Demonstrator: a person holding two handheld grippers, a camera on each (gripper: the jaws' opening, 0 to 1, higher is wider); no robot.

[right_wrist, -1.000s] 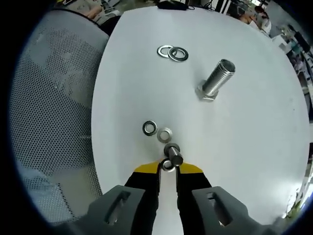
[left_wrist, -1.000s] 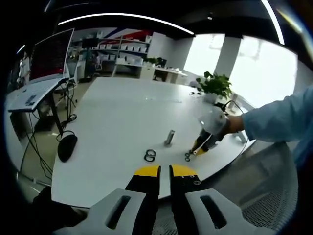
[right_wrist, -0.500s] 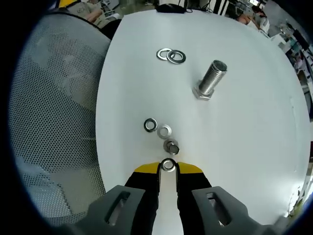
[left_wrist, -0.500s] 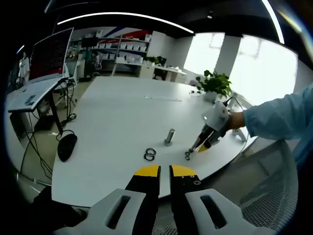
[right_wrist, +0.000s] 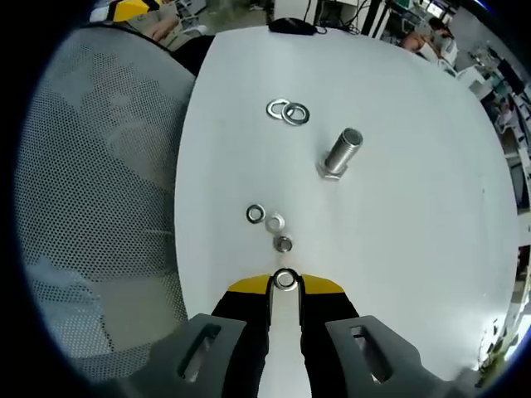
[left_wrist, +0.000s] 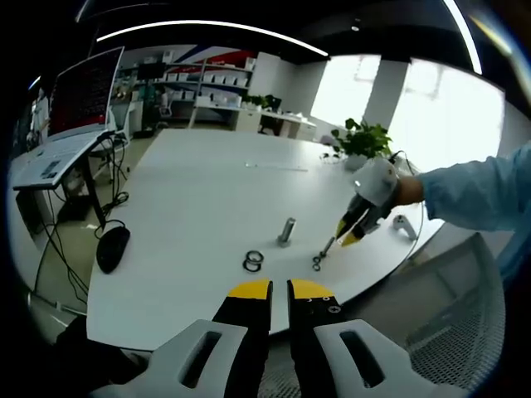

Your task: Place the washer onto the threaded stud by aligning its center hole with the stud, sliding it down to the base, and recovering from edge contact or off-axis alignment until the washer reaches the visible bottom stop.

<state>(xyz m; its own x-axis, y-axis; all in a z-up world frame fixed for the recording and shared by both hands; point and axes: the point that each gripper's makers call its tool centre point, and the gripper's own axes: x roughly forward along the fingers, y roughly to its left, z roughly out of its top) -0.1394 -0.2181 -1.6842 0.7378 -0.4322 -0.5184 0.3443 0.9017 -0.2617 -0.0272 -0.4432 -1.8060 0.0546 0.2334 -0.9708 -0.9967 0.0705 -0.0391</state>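
The step in hand is the carry: a washer (right_wrist: 284, 280) is pinched between the tips of the right tongs (right_wrist: 284, 283), lifted clear of the white surface (right_wrist: 415, 249) and not yet brought over the threaded stud (right_wrist: 339, 153). In the right gripper view the washer sits as a small steel ring right at the yellow tips, its hole showing, so the grip looks to be on its rim. The left gripper view shows the right tongs (left_wrist: 352, 235) held above the surface near its edge on the person's side, a sleeve (left_wrist: 473, 195) behind them.

The stud stands upright on its hex head, well apart from the tongs, toward the middle of the surface, its flat top end turned up. Between it and the tongs lie three small loose pieces (right_wrist: 268, 222) in a short row, washers or nuts, too small to tell apart. Beyond the stud a pair of larger washers (right_wrist: 288, 111) overlap each other, nearer the far edge.

The left tongs (left_wrist: 279, 292) hang back off the near edge of the surface with their tips almost together and nothing between them, so they read as clenched and idle.

The next move, as I judge it, calls for carrying the washer over the loose pieces without dipping, levelling it above the stud's top and centring the hole on the axis before lowering. If the rim catches the thread or the top edge, a small back-off and re-level should free it. Release only once it is threaded over the top, so it can slide to the hex head.
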